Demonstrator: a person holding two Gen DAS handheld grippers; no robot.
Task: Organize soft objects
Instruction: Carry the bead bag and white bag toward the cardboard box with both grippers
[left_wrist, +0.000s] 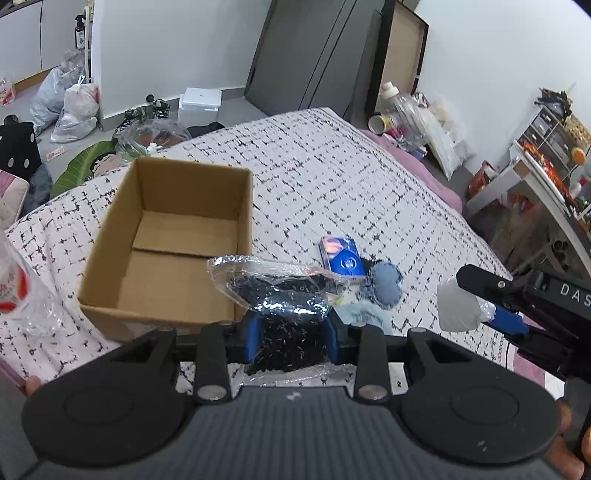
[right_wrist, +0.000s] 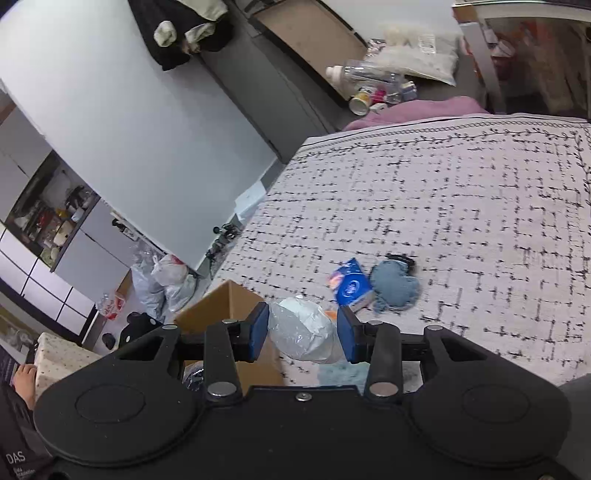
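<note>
My left gripper (left_wrist: 291, 332) is shut on a clear plastic bag of black fabric (left_wrist: 280, 291), held above the bed beside the near right corner of an open, empty cardboard box (left_wrist: 173, 236). My right gripper (right_wrist: 303, 334) is shut on a white plastic-wrapped soft bundle (right_wrist: 303, 332); it also shows in the left wrist view (left_wrist: 458, 306), held to the right of the box. A blue tissue pack (left_wrist: 341, 256) and a blue denim pouch (left_wrist: 386, 282) lie on the bed past the box. A light blue cloth (left_wrist: 364, 314) lies under my left gripper.
The bed has a white cover with a black grid pattern (left_wrist: 332, 177). Plastic bags (left_wrist: 74, 107) and a white box (left_wrist: 199, 101) sit on the floor at the left. A cluttered shelf and table (left_wrist: 546, 162) stand at the right. Bottles and cups (right_wrist: 369, 88) lie beyond the bed.
</note>
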